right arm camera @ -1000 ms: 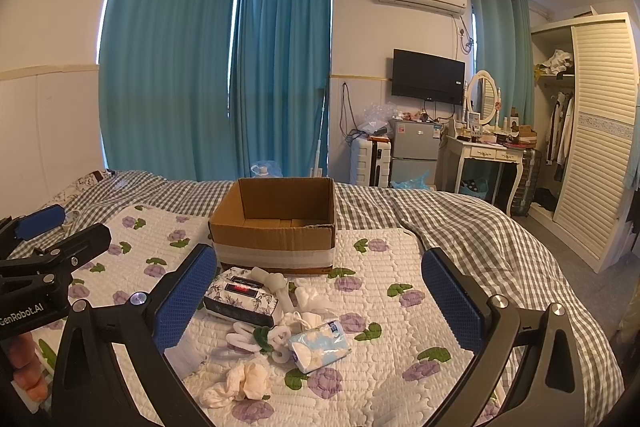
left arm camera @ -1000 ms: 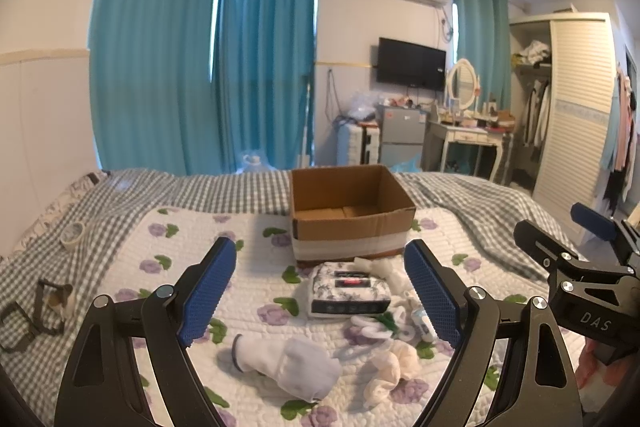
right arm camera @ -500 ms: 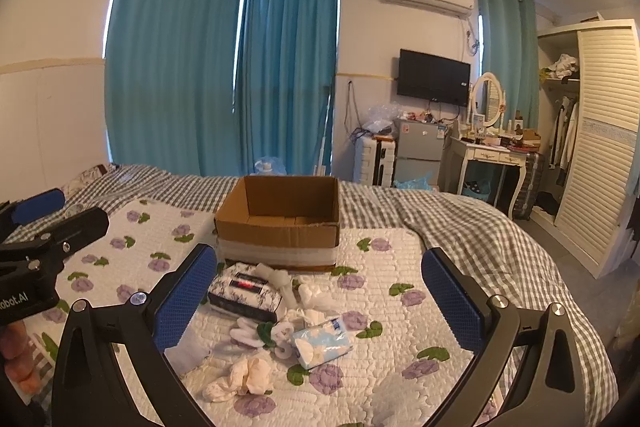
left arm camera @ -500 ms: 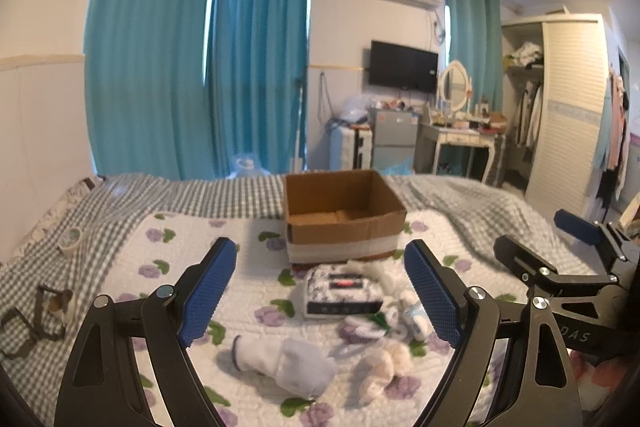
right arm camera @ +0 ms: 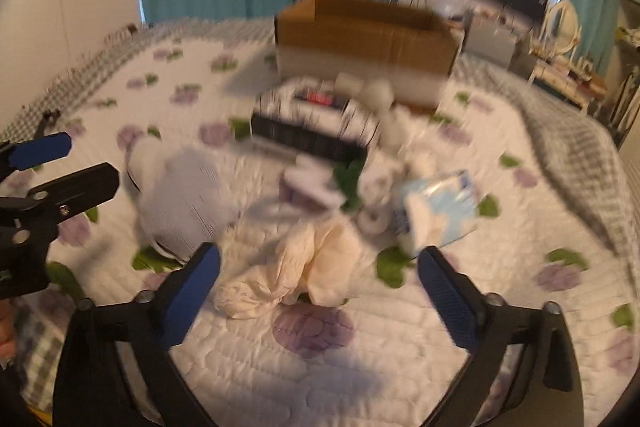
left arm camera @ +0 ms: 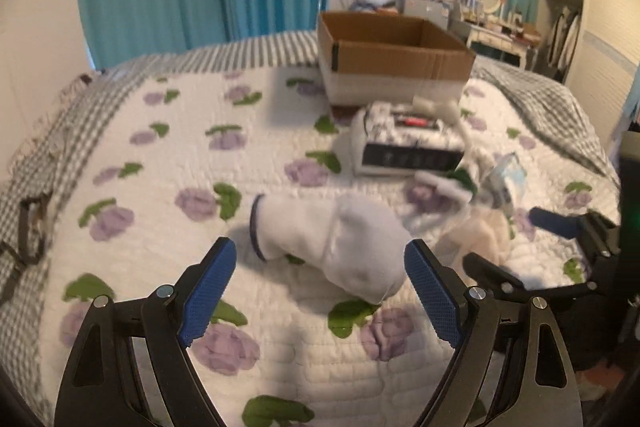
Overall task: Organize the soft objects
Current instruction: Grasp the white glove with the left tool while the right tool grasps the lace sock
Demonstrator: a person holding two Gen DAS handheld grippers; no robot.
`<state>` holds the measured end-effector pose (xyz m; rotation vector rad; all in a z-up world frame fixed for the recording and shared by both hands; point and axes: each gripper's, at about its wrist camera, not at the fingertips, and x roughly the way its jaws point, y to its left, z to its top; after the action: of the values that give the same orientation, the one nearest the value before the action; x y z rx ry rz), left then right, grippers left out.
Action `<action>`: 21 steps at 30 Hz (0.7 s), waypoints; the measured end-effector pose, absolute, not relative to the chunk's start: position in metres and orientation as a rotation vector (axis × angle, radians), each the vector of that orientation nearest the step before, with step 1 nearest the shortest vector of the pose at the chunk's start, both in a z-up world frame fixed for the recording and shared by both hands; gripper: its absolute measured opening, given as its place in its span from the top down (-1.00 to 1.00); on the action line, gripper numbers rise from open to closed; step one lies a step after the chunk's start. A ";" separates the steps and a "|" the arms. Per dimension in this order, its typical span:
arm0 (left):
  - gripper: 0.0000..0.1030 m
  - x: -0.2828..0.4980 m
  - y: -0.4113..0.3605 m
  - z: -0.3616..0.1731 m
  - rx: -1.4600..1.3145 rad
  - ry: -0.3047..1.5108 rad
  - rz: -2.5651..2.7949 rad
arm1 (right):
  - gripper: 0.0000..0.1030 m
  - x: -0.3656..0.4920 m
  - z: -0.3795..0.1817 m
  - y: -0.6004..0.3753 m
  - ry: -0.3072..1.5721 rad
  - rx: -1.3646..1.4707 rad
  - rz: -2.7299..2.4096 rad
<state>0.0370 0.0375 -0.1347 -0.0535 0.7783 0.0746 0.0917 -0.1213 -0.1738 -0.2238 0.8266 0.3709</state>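
two grippers, both spread wide and holding nothing. left gripper [left arm camera: 320, 291] hangs low over the bed [left arm camera: 160, 155], its blue pads [left arm camera: 208, 291] flanking the near end of a white sock [left arm camera: 332, 239] that lies on the quilt with its dark-trimmed cuff to the left. right gripper [right arm camera: 316, 295] hangs low over a crumpled cream sock [right arm camera: 304, 267], which lies on the quilt between its spread pads. farther out: a pale blue tissue pack [right arm camera: 440, 215] to the right, small white rolled pieces, a patterned tissue box [left arm camera: 404, 147], then an open cardboard box [left arm camera: 392, 59] at the far side of the quilt. a strap [left arm camera: 24, 227] lies at the far left edge of the bed.

handling, judged: each sock is light, limp and compressible, neither fragile nor slippery; it should bunch and droop, so a hold across the thick middle of the bundle seems safer than one on a loose end or the cuff.

change: half a second ago both grippers stood high and level with the whole room in view; they have since tilted down and come close to the socks, with motion blur in the right view. both grippers' spread is unchanged.
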 end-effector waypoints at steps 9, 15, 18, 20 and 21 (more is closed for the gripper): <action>-0.70 0.067 0.024 -0.174 -0.045 0.897 -0.001 | 0.43 0.119 -0.177 -0.145 0.868 -0.090 0.381; -0.69 0.088 0.016 -0.185 -0.027 0.903 0.002 | 0.44 0.128 -0.172 -0.155 0.875 -0.036 0.381; -0.59 0.089 0.015 -0.186 -0.034 0.890 -0.010 | 0.44 0.127 -0.173 -0.157 0.878 -0.034 0.383; -0.25 0.089 0.015 -0.187 -0.025 0.887 -0.036 | 0.44 0.123 -0.171 -0.158 0.873 -0.034 0.385; -0.14 0.088 0.015 -0.187 -0.022 0.888 -0.038 | 0.44 0.121 -0.169 -0.159 0.869 -0.036 0.386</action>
<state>0.0880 0.0149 -0.1872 -0.0223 0.8878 -0.0385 0.1208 -0.1585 -0.1692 -0.0356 0.8688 0.3860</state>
